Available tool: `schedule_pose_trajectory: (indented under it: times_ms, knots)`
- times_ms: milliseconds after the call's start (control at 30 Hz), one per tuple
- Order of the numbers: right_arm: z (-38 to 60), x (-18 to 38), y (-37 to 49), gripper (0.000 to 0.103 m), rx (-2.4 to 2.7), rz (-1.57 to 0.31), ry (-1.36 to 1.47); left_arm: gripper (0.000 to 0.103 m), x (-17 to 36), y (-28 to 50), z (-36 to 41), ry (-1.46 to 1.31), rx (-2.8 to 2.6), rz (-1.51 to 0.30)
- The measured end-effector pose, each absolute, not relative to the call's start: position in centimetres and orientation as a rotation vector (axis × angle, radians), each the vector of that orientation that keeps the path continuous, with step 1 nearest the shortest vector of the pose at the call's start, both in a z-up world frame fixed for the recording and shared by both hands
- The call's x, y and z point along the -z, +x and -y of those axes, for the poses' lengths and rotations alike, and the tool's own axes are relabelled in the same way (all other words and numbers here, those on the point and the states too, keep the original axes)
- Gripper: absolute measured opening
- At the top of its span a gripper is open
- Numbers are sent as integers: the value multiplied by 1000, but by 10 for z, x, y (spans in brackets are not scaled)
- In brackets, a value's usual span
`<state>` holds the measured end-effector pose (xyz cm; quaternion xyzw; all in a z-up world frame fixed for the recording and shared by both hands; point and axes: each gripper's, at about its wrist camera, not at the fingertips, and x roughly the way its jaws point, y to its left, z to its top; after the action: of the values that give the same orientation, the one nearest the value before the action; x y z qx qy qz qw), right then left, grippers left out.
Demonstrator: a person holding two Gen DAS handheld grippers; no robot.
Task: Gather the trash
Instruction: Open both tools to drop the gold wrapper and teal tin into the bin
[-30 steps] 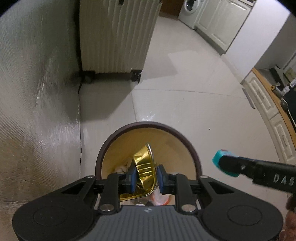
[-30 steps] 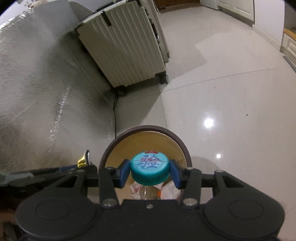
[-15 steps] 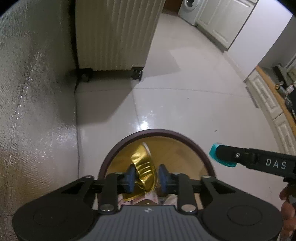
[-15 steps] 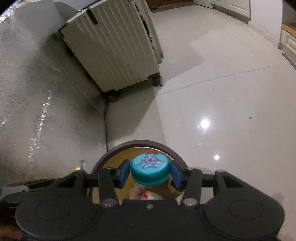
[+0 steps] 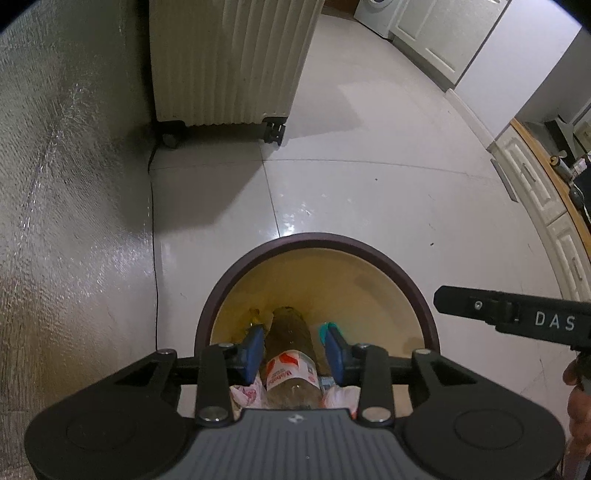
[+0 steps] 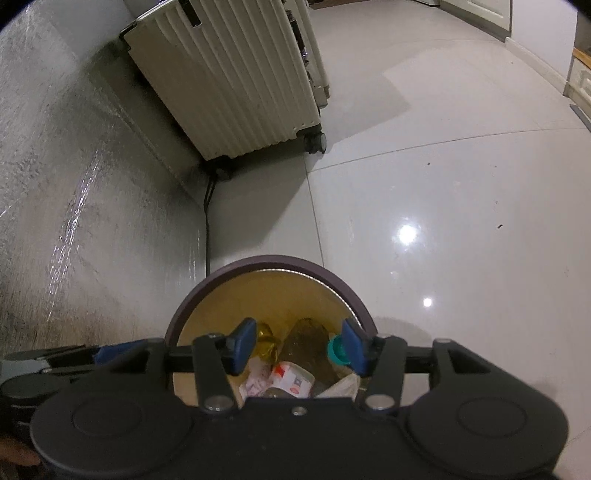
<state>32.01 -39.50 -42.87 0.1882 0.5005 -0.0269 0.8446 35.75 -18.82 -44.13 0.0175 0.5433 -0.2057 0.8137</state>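
Both loads have left the jaws since a second ago: the gold foil wrapper (image 6: 266,341) that sat pinched in the left gripper (image 5: 295,349) and the capped bottle that the right gripper (image 6: 298,345) carried now lie down inside the bin (image 5: 317,240).

Left gripper: blue pads parted and opening, nothing pressed between them. It hangs over the near edge of the bin, tilted steeply down. Seen through the gap, well below the pads, is a clear plastic bottle (image 5: 291,350) with a red and white label, lying lengthwise in the bin.

Right gripper: jaws spread, nothing gripped. A teal bottle cap (image 6: 337,349) shows just beside the inner face of its right pad; whether it touches the pad cannot be told from either view. In the left wrist view the right gripper's black finger reaches in from the right over the bin's rim.

Bin: round, dark maroon rim, yellowish inside wall. Contents: the bottle, the gold wrapper at its left, crumpled white and red paper scraps (image 6: 258,376) nearer the camera.

Surroundings: glossy pale tiled floor (image 6: 443,184) with light glare. Silver quilted foil sheet (image 5: 66,221) along the left. A cream ribbed suitcase (image 5: 229,62) on black wheels stands beyond the bin, well apart from it. A thin black cable (image 5: 153,240) runs along the floor beside the foil. White cabinets (image 5: 436,33) far right.
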Motion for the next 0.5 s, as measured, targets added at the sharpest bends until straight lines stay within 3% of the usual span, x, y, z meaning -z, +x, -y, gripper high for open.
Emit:
schedule_pose_trajectory:
  times_ms: [267, 500]
  knots:
    - [389, 421, 308, 54, 25, -1074, 347, 46, 429, 345, 185, 38, 428, -1166]
    - [386, 403, 295, 65, 39, -1071, 326, 70, 410, 333, 176, 39, 394, -1154]
